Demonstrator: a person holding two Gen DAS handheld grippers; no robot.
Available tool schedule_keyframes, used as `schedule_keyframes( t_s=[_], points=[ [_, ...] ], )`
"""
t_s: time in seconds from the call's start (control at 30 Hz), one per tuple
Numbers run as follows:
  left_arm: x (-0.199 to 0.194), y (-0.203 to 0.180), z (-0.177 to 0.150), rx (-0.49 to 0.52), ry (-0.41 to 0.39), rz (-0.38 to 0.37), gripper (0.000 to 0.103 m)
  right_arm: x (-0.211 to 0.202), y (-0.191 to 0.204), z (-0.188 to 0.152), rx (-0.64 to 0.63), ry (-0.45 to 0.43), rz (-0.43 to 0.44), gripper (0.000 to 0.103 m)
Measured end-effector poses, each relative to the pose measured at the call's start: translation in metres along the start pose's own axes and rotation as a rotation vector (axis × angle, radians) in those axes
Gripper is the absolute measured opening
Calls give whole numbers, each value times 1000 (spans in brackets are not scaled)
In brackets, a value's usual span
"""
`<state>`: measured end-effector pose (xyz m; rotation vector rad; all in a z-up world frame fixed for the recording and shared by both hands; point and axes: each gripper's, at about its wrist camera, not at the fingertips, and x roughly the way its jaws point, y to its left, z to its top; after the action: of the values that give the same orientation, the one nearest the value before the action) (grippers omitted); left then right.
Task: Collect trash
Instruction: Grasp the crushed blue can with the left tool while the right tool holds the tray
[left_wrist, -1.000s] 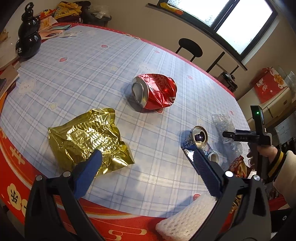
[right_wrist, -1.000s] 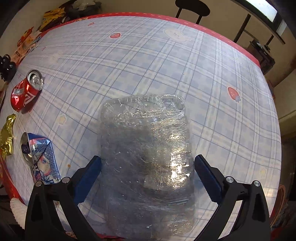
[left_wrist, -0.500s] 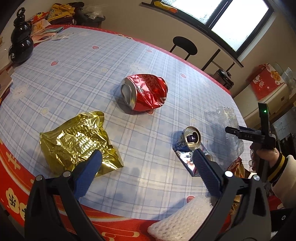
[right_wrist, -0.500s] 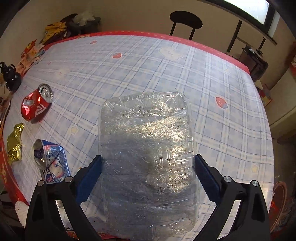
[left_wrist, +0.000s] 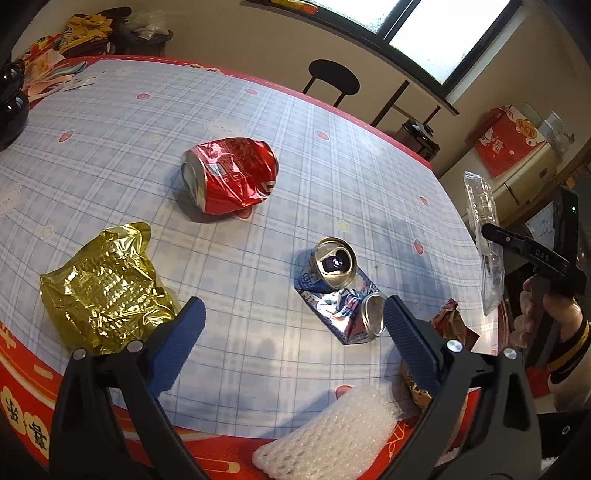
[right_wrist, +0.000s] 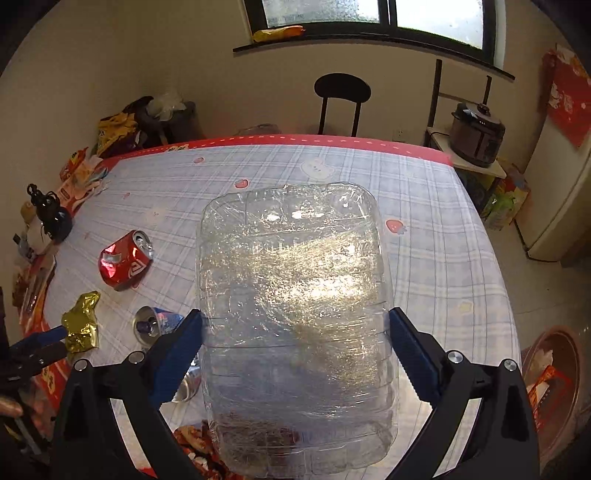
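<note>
**A:** How much is left on my table (left_wrist: 351, 155)?

**B:** Going left to right: the gold wrapper (left_wrist: 105, 286) lies near the front edge, the red can (left_wrist: 229, 175) sits mid-table, and the crushed blue can (left_wrist: 340, 291) is just ahead of my left gripper (left_wrist: 293, 325), whose fingers stand wide with nothing between them. None of those three is collected yet, I judge.

**A:** And the right?

**B:** My right gripper (right_wrist: 295, 345) clamps the flattened clear bottle (right_wrist: 295, 306) off the cloth. A basin (right_wrist: 554, 369) on the floor past the right edge holds wrappers; probably my drop point. The far half of the table gives me room.
</note>
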<state>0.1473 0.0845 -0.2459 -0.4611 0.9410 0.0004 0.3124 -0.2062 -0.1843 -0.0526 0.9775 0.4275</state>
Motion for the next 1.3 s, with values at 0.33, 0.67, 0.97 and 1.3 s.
schedule_keyframes(
  t_s=[0.33, 0.67, 0.97, 1.3],
  points=[
    [60, -30, 20, 126, 84, -11, 91, -21, -12, -67, 193, 57, 7, 96],
    [116, -41, 31, 174, 154, -5, 85, -40, -17, -91, 225, 45, -13, 97],
    [138, -38, 33, 178, 165, 26, 76, -40, -26, -101, 266, 57, -26, 97],
    [143, -51, 32, 237, 155, 141, 57, -38, -23, -98, 257, 52, -7, 97]
  ],
)
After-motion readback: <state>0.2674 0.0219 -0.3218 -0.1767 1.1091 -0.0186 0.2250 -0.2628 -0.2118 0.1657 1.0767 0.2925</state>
